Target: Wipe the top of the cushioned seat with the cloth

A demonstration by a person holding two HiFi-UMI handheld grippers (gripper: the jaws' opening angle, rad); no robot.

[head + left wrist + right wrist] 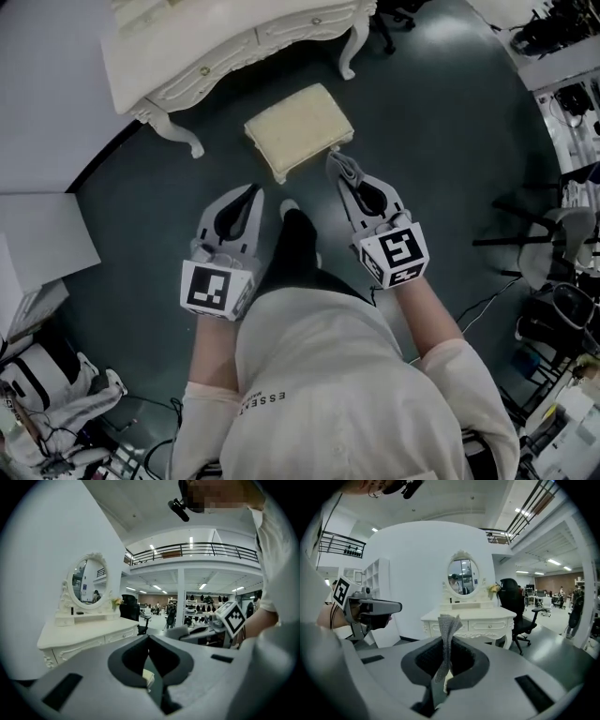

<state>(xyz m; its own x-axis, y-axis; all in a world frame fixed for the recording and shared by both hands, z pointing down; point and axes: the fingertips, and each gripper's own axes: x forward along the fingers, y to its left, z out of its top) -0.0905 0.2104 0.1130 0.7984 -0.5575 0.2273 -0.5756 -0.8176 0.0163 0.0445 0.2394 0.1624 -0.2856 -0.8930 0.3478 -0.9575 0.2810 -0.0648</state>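
Dark floor (450, 150), cushioned seat (298, 127) just beyond both grippers. Right tongs (337, 161) clamp the grey cloth (446, 637); left tongs (253, 191) closed, empty.

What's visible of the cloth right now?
The cloth is a grey piece with a knitted or woven look, folded into a narrow strip. The right tongs are shut on its lower part, and the free end stands up beyond the tips, slightly flared at the top. Only the tongs touch it. It is held in the air, facing the white dressing table, not yet on the seat.
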